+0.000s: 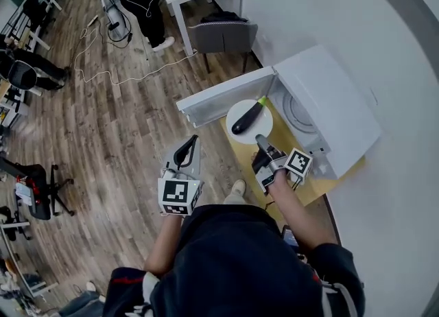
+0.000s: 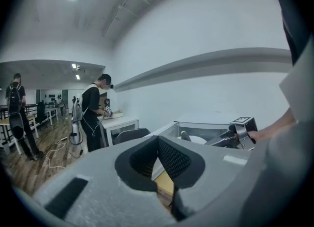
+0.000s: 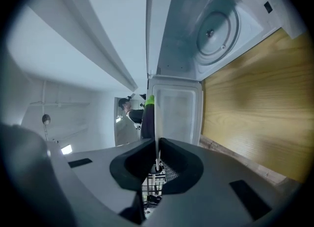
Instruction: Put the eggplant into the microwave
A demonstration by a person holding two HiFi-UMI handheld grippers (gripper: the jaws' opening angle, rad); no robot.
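The big white microwave (image 1: 329,110) stands on the wooden table (image 3: 255,108). Its door (image 1: 219,103) is swung wide open, so that part of the job looks done. The round glass tray (image 3: 216,29) inside is bare, so the eggplant is not in yet. You hold the white plate (image 1: 259,125) out just in front of the opening. The eggplant (image 1: 245,119) lies on the plate, dark, with its green end pointing toward the microwave. Your right gripper (image 1: 263,143) has its fingers squeezed on the near rim of the plate, and that is all that holds the plate up. Your left gripper (image 1: 186,149) is off to the left, over the floor and away from the microwave. Its fingers are closed together with nothing in them. I think what is left is to slide the plate and eggplant in onto the glass tray and let go, and maybe to shut the door. There is a little dark print on the outside of the microwave in the right gripper view, but it is too small to read. The cubes on the grippers show only black and white squares, not words. I can see no brand name.
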